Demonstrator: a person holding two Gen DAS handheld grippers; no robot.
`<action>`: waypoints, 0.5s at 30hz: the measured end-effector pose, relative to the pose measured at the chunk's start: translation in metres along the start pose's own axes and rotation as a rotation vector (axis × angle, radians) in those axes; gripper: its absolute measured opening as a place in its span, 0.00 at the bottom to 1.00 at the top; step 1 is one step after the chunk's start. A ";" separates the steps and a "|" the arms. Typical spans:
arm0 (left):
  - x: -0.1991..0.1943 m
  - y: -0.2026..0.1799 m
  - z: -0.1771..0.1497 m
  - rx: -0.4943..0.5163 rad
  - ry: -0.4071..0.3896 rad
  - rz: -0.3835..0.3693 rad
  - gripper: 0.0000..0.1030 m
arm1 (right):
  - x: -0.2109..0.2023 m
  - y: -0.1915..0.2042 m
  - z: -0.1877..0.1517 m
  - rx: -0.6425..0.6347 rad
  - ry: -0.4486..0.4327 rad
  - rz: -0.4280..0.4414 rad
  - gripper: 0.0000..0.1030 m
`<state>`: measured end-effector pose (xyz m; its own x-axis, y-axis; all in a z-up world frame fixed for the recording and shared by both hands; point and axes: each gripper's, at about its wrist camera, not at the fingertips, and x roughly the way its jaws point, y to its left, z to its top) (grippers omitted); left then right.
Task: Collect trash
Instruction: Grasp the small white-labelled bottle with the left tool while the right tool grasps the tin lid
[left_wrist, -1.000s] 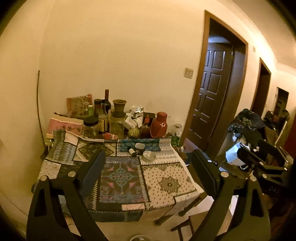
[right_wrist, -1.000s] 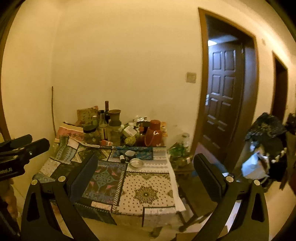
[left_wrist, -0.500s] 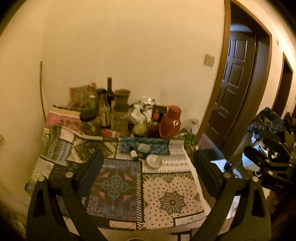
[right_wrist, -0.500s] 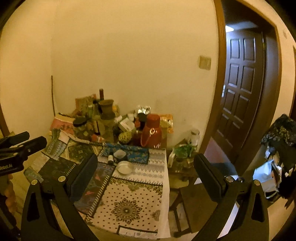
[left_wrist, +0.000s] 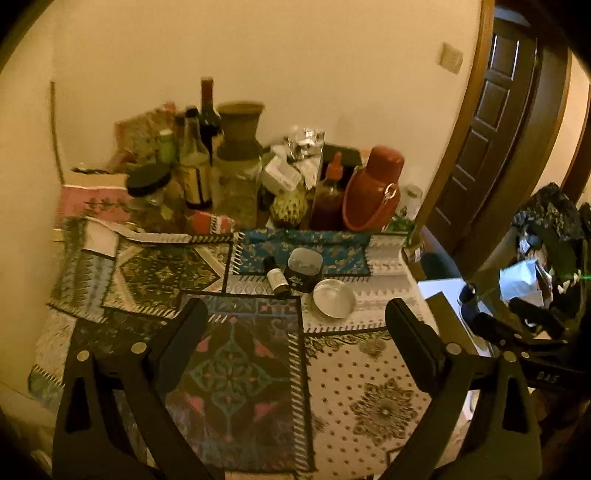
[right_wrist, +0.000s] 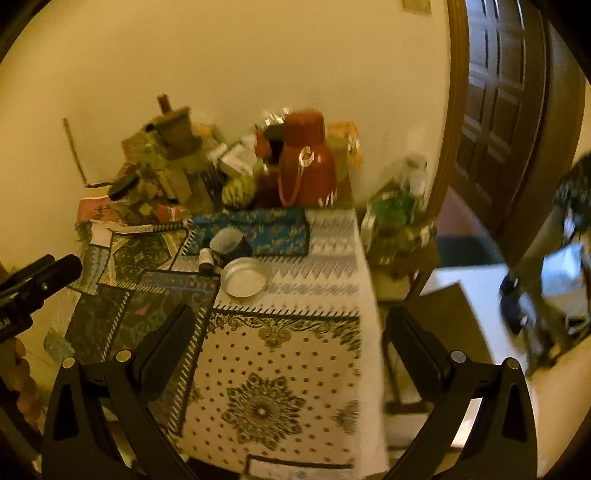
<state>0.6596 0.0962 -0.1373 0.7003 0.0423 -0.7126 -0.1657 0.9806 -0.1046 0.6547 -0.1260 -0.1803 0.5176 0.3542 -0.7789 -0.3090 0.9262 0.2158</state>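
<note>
A table (left_wrist: 380, 373) draped in patchwork patterned cloths stands against a cream wall (left_wrist: 295, 55); its near right portion is pale with dotted medallions, its near left portion dark with a blue and pink motif. Along the far edge, against the wall, crowds a clutter of things: a dark wine bottle (left_wrist: 208, 110), a brown vase-like pot (left_wrist: 240, 125) atop a glass jar, a black-lidded jar (left_wrist: 147, 181), a red thermos (left_wrist: 373, 188) with a handle, a red-capped sauce bottle (left_wrist: 328, 192) just left of it, and crumpled packaging (left_wrist: 291, 162) behind; which of these counts as trash I cannot tell. Nearer the middle of the table lie a shallow metal dish (left_wrist: 334, 297), a dark round tin (left_wrist: 303, 267) just beyond it, and a small vial (left_wrist: 277, 278) on its side to the left of the tin. To the right of the table a dark wooden door (left_wrist: 495, 110) sits in a brown frame, with a light switch (left_wrist: 450, 58) on the wall beside it; farther right is a dark heap with white bags, blurred. The left gripper (left_wrist: 293, 332) hovers over the near part of the table, jaws spread wide and holding nothing; the right gripper (right_wrist: 290, 336) likewise hangs above the pale cloth, jaws wide apart and empty.
</note>
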 end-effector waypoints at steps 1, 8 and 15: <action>0.014 0.006 0.004 0.007 0.017 -0.011 0.94 | 0.015 0.001 0.002 0.028 0.021 -0.002 1.00; 0.102 0.044 0.025 0.066 0.145 -0.064 0.77 | 0.099 0.011 0.014 0.155 0.141 -0.008 0.78; 0.182 0.063 0.027 0.049 0.287 -0.165 0.58 | 0.175 0.022 0.015 0.176 0.255 -0.033 0.38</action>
<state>0.7954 0.1708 -0.2552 0.4896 -0.1663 -0.8559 -0.0279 0.9781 -0.2060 0.7510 -0.0417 -0.3031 0.3015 0.3007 -0.9048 -0.1410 0.9526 0.2696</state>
